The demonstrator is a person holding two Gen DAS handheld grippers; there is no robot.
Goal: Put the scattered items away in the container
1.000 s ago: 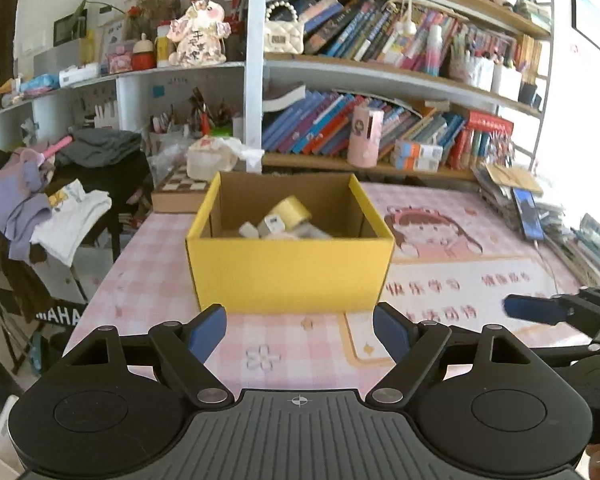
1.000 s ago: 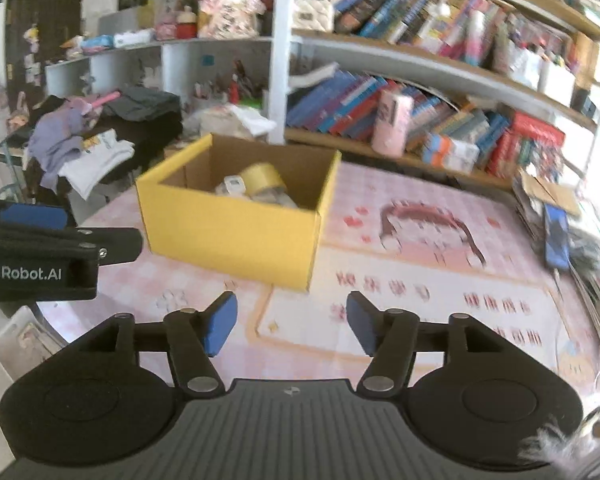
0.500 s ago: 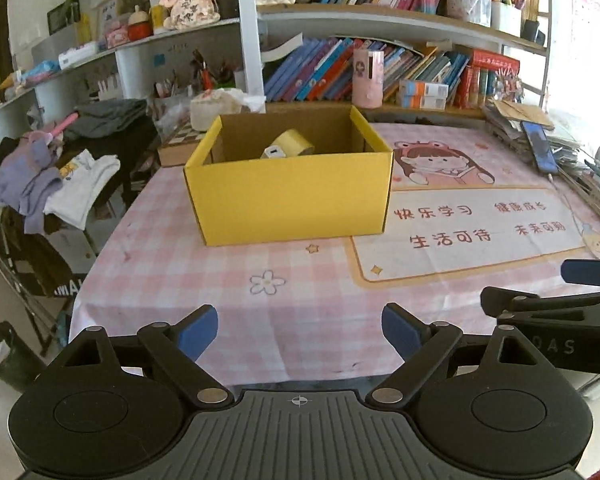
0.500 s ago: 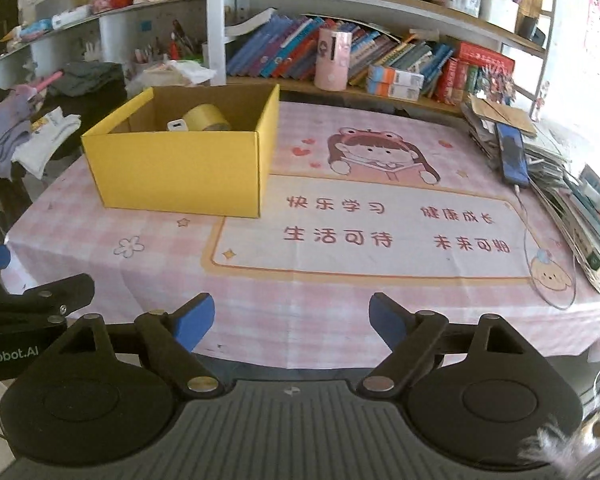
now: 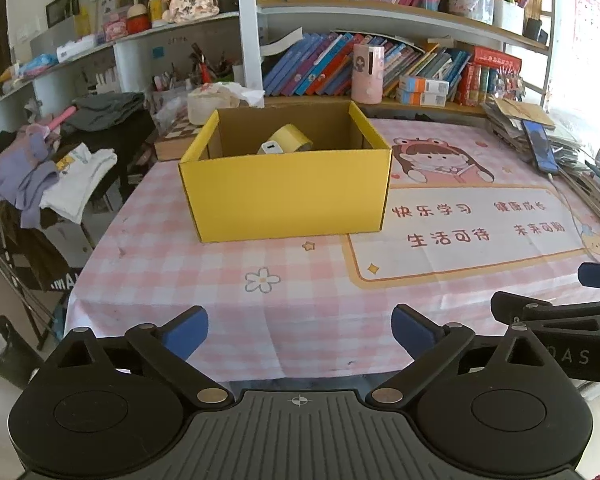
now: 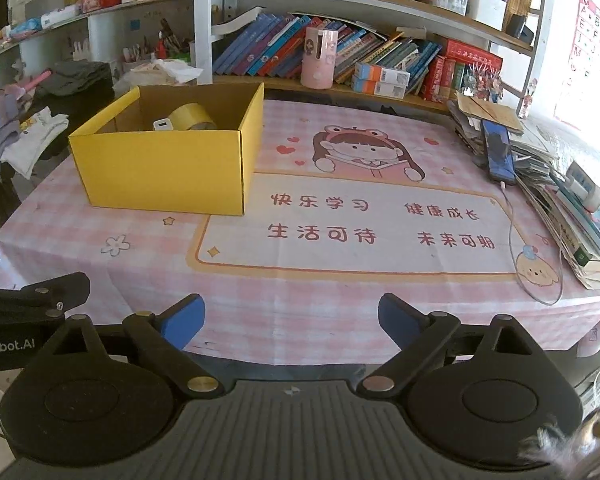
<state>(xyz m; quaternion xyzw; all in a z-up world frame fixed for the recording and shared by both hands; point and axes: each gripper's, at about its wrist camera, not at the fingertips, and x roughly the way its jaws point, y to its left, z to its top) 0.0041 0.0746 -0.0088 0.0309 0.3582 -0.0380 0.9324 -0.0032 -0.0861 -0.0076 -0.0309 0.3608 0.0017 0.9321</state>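
A: Where do we stand with our two claws?

B: Our left gripper (image 5: 299, 330) hangs over the near edge of the table (image 5: 300, 304), its blue-padded jaws spread wide with nothing but tablecloth showing between them. They have just been opening further.

A: And the other one?

B: Our right gripper (image 6: 291, 319) is the same: jaws far apart, nothing between them, and they too have just been widening. We see it from the left wrist view at the right border, beside the left one.

A: Where is the container?

B: The yellow box (image 5: 286, 192) sits open-topped on the pink checked cloth, toward the far left part of the table, well apart from both grippers. Its right wall touches the edge of the printed cartoon panel (image 6: 364, 220).

A: What lies inside it?

B: We make out a roll of yellow tape (image 5: 290, 142) and a small white charger (image 5: 269, 148) leaning against it. The box wall hides the rest of the interior.

A: Anything on the cloth?

B: At the right side a phone (image 6: 498, 152) lies on a stack of books (image 6: 580, 216), with a white cable (image 6: 516, 240) trailing from it.
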